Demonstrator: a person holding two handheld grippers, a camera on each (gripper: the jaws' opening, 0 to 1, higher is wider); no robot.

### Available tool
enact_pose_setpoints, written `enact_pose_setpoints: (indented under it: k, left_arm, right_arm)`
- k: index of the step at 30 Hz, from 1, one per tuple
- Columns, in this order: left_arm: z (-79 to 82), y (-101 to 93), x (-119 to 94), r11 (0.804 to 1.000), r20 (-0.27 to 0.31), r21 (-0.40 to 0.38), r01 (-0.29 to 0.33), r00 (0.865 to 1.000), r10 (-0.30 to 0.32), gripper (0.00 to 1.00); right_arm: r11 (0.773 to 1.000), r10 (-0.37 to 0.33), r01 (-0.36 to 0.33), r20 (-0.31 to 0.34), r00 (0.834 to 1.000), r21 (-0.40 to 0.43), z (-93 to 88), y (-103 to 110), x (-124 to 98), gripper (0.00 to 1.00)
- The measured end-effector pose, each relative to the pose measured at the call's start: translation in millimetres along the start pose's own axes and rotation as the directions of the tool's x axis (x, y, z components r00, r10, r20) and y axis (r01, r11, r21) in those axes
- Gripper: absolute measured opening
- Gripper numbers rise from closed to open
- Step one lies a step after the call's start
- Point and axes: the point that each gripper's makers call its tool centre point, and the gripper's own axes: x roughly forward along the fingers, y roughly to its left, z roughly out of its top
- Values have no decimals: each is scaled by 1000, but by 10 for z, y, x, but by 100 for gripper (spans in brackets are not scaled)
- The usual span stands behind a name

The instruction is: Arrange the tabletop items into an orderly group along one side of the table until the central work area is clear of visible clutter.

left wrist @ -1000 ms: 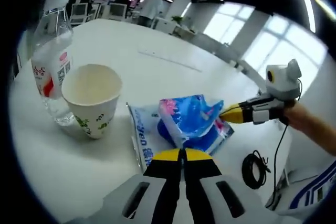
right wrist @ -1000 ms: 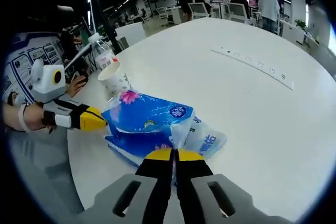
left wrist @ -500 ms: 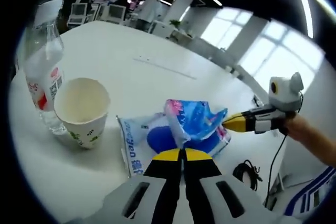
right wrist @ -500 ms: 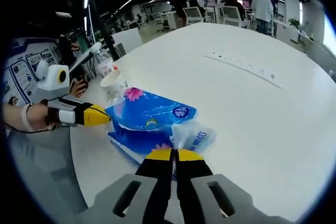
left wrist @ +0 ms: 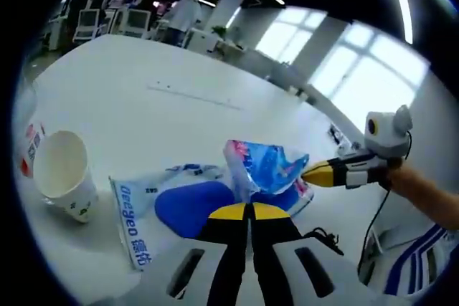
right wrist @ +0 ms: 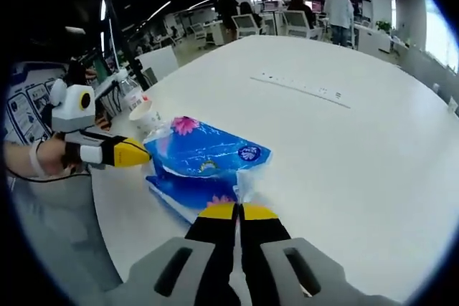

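Readable text, left gripper view:

1. Tissue pack, blue and white plastic wrapper: the Latin letters "deeyeo" in blue run along the white edge strip nearest the camera, followed by two Chinese characters too small to make out. Small blue print higher on the white flap is illegible.
2. Water bottle, red and white label at the picture's left edge: print blurred, unreadable.

Right gripper view: round blue logo on the tissue pack, lettering illegible.
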Motion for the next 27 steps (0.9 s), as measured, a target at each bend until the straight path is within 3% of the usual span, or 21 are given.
enact_pose_setpoints:
  k: [9,20,27]
  left_arm:
    - [-42,-278,202,999,-27,16,50,998,-50,0]
    - [-158,-477,397,996,-52,8,88,995,-87,0]
    - [-142,-580,523,993,-51,8,115,992,-115,0]
  right_arm:
    - [998,-46,45,8,999,33,-133,-211,-247,0]
    - [993,-90,90,5,996,74,-332,-395,-454,0]
    - [989,-114,112,8,993,99,-402,-520,-541,0]
